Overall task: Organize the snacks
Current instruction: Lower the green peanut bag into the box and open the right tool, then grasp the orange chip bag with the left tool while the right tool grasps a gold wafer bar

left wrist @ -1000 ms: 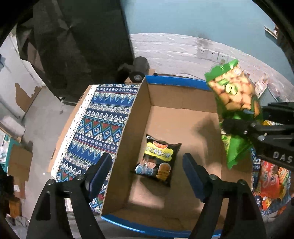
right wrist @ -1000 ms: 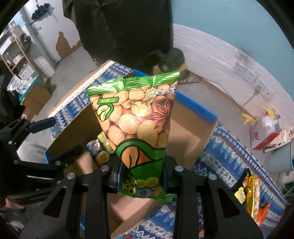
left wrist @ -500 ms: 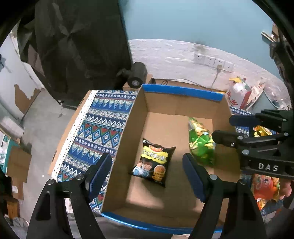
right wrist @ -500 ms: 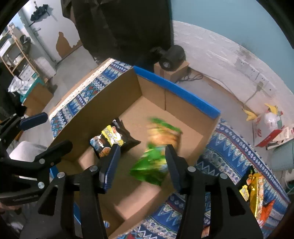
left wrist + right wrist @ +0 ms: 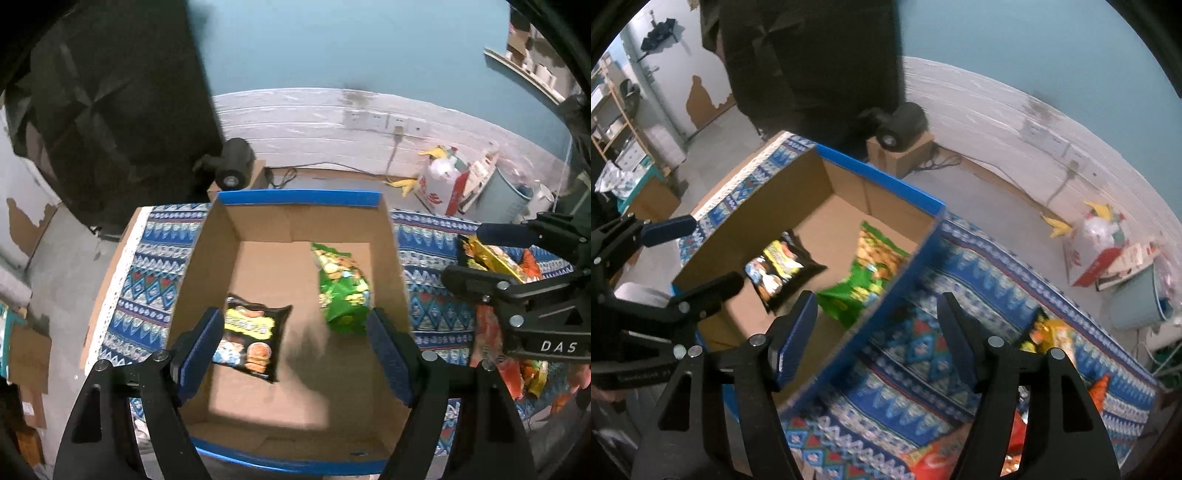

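While its jaws go on opening with nothing between them, the right gripper (image 5: 877, 334) has let the green snack bag (image 5: 341, 286) drop; it now lies inside the cardboard box (image 5: 299, 197), right of the black snack bag (image 5: 253, 336). The left gripper (image 5: 295, 350) hangs wide and empty. More packets (image 5: 1051, 334) wait on the patterned cloth (image 5: 979, 258) farther right.

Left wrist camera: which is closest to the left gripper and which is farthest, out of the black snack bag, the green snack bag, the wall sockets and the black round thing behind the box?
From the left gripper:
1. Black snack bag, in the box by the gripper's left finger.
2. Green snack bag, in the box toward its right wall.
3. Black round device, behind the box's far left corner.
4. Wall sockets, on the back wall.
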Tool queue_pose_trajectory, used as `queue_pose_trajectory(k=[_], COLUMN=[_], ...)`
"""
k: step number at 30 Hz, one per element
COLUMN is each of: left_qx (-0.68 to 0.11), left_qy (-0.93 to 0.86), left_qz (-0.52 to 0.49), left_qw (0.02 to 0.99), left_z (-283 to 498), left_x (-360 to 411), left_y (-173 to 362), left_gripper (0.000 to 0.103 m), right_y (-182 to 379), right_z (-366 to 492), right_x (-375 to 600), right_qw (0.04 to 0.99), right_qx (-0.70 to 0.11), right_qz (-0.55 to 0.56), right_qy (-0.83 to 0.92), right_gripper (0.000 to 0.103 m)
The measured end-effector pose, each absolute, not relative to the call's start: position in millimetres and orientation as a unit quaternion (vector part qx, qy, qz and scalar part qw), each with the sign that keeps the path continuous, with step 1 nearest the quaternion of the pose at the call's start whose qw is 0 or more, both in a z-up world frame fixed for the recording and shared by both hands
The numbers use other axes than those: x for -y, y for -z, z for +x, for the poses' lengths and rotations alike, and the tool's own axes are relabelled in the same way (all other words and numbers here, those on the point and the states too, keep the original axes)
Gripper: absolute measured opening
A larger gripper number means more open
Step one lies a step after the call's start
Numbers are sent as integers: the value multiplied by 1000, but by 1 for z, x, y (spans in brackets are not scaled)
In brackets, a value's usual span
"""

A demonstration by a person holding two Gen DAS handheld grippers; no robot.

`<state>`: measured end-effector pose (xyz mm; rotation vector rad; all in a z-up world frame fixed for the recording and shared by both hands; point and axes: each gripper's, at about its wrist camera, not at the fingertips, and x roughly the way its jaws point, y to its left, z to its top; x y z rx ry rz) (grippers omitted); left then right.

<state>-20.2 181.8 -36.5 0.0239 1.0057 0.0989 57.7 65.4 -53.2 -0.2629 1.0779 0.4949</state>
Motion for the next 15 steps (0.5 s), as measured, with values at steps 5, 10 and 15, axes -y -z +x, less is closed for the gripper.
queue_pose_trajectory(k=[5, 10, 15], left_qx=[-485, -495, -498], left_qy=[-25, 12, 35], left_qz=[26, 29, 48], left_qw=[874, 868, 865], left_z=[-15, -9, -3], left_x=[-154, -123, -90], left_y=[39, 42, 43], left_gripper=[81, 81, 81], right_y=[48, 43, 41], right_z=[51, 42, 31], right_x=[-29, 13, 52], right_qw=[830, 836, 839], right_qx=[-505, -506, -510], right_qz=[-125, -118, -109], right_qy=[-204, -176, -152], right_gripper=[67, 67, 67])
